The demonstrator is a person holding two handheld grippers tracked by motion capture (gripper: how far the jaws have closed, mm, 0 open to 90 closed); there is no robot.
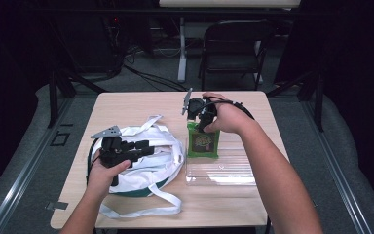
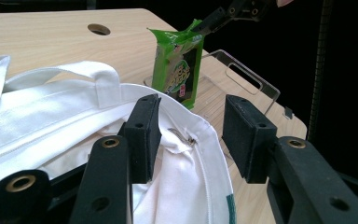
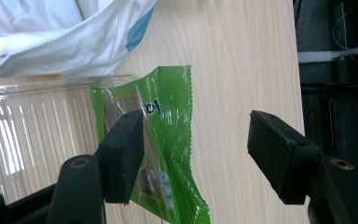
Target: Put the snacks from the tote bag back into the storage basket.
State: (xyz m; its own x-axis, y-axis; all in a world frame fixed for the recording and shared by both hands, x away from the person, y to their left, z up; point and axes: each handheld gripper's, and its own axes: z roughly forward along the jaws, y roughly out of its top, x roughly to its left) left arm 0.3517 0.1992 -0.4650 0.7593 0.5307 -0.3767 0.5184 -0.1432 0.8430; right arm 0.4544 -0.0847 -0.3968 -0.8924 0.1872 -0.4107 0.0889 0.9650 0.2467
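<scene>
The green snack packet (image 1: 203, 141) is standing on end in the clear plastic tray (image 1: 224, 173), its long axis running upright and its crimped top edge meeting the right gripper (image 1: 202, 127), which is reaching down on it from above. In the right gripper view the jaws are standing wide apart. The packet (image 3: 168, 121) is lying against the inner jaw alone and the other jaw is well clear of it, so the right gripper (image 3: 196, 149) is open and not clamping the foil. The packet looks to be propped, not held.

The white tote bag (image 1: 160, 161) is lying just beside the tray, on the left-hand side. The left gripper (image 1: 148, 146) is resting over its mouth, jaws parted, with the stitched rim (image 2: 200, 140) passing between them, one pad touching cloth and the other standing free. From that gripper (image 2: 191, 135) the packet (image 2: 179, 70) is rising straight ahead, past the bag's rim. The right hand is by far the nearer to it.

Everything is sitting on a pale wood-grain table (image 1: 136, 105); a folding chair (image 1: 233, 48) and cables are showing in the dark room beyond.
</scene>
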